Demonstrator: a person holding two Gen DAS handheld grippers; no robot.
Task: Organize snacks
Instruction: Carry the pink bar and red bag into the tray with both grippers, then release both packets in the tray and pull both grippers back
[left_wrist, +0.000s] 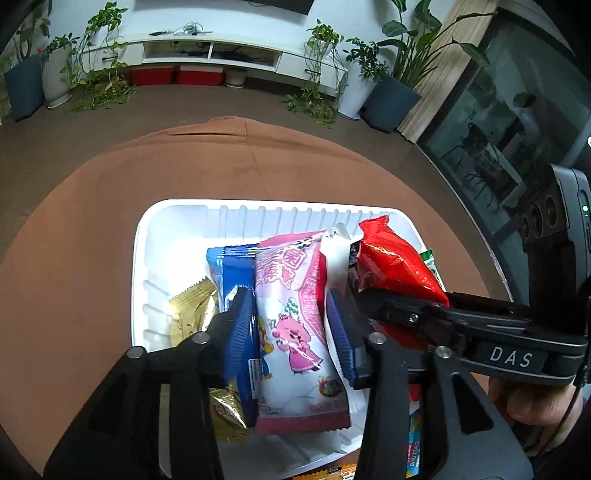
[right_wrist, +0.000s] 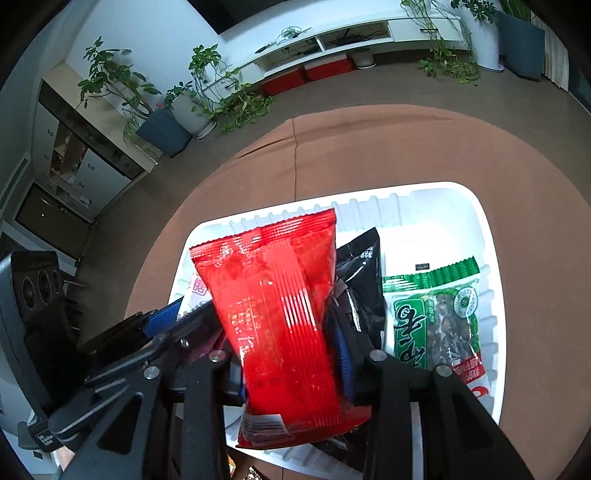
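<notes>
our left gripper (left_wrist: 291, 325) is clamped on the pink and white snack packet (left_wrist: 295, 325), held upright over the white tray (left_wrist: 142, 266) beside a blue packet (left_wrist: 231, 269). our right gripper (right_wrist: 288, 343) grips the red packet (right_wrist: 280, 314) above the same tray, next to black (right_wrist: 360, 280) and green (right_wrist: 436, 314) packets.

Your left gripper (left_wrist: 291, 332) is matte black with blue ribbed pads (left_wrist: 242, 332) and silver screws at the pivots. Your right gripper (right_wrist: 288, 354) matches it (white "DAS" lettering on its side, a thin black cable beside it). Your bare hand (left_wrist: 532, 402) shows beneath.
</notes>
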